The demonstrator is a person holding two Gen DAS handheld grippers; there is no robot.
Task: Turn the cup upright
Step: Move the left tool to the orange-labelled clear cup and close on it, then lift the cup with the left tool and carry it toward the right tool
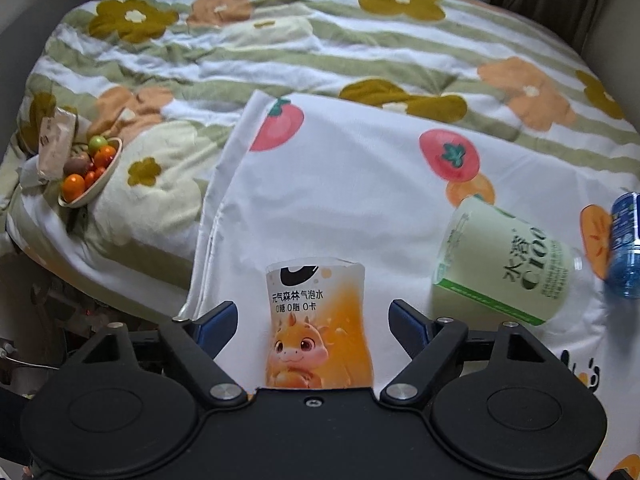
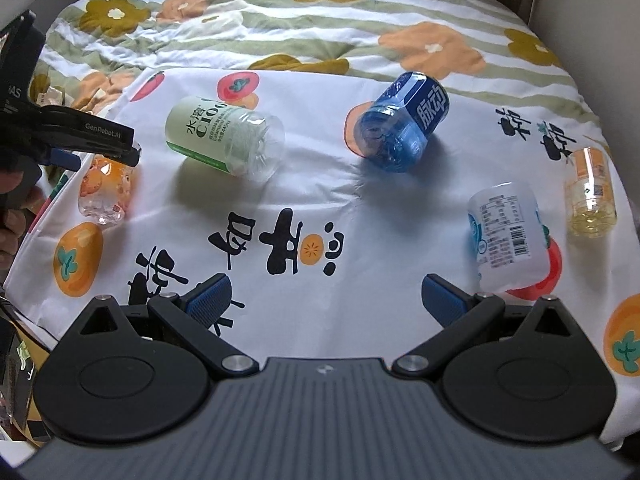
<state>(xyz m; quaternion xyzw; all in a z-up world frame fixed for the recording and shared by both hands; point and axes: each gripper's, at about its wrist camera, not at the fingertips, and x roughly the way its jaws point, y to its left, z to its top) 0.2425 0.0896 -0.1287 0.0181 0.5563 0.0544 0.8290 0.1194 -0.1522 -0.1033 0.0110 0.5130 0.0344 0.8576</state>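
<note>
An orange dragon-print cup (image 1: 318, 324) lies on the white persimmon-print cloth (image 1: 360, 184), between the fingers of my left gripper (image 1: 314, 316), which is open around it with gaps on both sides. In the right wrist view the same cup (image 2: 105, 188) lies at the left under the left gripper (image 2: 70, 142). My right gripper (image 2: 326, 298) is open and empty above the cloth (image 2: 320, 208). A green C100 cup (image 2: 226, 138), a blue cup (image 2: 402, 122), a white label cup (image 2: 508, 236) and a yellow cup (image 2: 590, 192) lie on their sides.
The green cup (image 1: 506, 264) and blue cup (image 1: 626, 248) lie to the right in the left wrist view. A bowl of small fruits (image 1: 90, 172) sits on the flower quilt (image 1: 320, 40) at the left. The cloth's left edge drops off the bed.
</note>
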